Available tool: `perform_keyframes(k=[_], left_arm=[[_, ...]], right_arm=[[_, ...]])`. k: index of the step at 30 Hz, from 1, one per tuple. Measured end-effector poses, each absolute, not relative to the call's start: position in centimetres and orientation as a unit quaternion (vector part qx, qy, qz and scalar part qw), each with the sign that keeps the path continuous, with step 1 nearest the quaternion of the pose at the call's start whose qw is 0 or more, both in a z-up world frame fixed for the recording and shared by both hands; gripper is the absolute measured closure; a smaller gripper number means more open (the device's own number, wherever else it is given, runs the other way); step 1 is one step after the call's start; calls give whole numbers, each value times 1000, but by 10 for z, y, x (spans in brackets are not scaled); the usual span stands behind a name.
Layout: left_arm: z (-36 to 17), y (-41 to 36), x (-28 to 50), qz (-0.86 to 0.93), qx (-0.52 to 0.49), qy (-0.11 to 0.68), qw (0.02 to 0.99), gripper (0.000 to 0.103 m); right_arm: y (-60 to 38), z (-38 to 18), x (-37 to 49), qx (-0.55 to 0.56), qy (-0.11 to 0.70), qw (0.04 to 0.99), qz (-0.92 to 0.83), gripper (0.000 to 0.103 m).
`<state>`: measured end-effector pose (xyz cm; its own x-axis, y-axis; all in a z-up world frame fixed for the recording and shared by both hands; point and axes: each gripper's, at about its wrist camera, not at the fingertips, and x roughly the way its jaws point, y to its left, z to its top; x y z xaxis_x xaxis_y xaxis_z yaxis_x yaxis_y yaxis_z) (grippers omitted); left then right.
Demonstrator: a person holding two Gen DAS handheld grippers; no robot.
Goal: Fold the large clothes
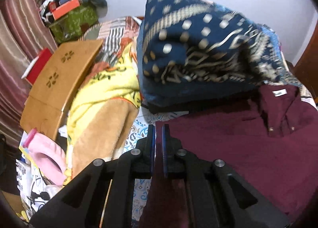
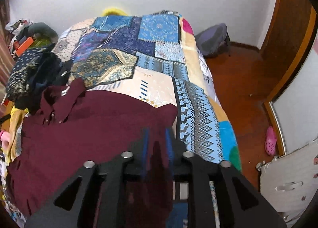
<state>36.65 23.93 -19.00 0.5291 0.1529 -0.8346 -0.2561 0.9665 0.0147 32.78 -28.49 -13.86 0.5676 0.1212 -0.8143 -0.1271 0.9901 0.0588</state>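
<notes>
A maroon button-up shirt (image 1: 228,148) lies spread on the bed, collar and white label toward the far side. My left gripper (image 1: 158,128) is at the shirt's left edge, its blue pads nearly together with a fold of the maroon cloth pinched between them. In the right wrist view the same shirt (image 2: 89,128) covers the near left part of the patchwork bedspread (image 2: 151,53). My right gripper (image 2: 157,134) sits at the shirt's right edge. Its jaws stand apart with loose maroon cloth in the gap, and the pads do not press on it.
A dark blue patterned cloth pile (image 1: 198,49) sits just beyond the shirt. A yellow and tan blanket (image 1: 103,108), a wooden lap desk (image 1: 59,80) and pink items (image 1: 47,154) crowd the left. The bed's right edge drops to a wooden floor (image 2: 244,92) with a pink shoe (image 2: 270,140).
</notes>
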Motion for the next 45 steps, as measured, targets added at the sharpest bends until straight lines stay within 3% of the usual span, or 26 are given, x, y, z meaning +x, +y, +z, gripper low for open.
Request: perform_keyframes(k=[3, 4, 5, 7, 11, 28, 36, 45], left_arm=[[-171, 236, 352, 105, -58, 460, 880, 91], [-167, 234, 346, 102, -58, 457, 882, 78], [-161, 233, 338, 100, -59, 452, 884, 60], [-153, 232, 322, 98, -57, 442, 890, 37], [-145, 226, 289, 88, -52, 447, 889, 34], [-226, 236, 166, 69, -155, 524, 835, 31], [-260, 223, 146, 43, -199, 555, 807, 31], [-260, 219, 142, 14, -246, 544, 802, 29]], right_arm=[[-283, -125, 307, -7, 440, 895, 78, 58], [-282, -122, 303, -9, 435, 897, 80, 56], [-281, -117, 294, -14, 427, 900, 83, 55], [-280, -110, 279, -25, 419, 903, 89, 51], [-277, -104, 252, -40, 405, 908, 99, 44], [-289, -141, 164, 4, 434, 896, 94, 43], [-288, -169, 141, 32, 469, 877, 99, 43], [-281, -199, 128, 95, 515, 843, 125, 43]])
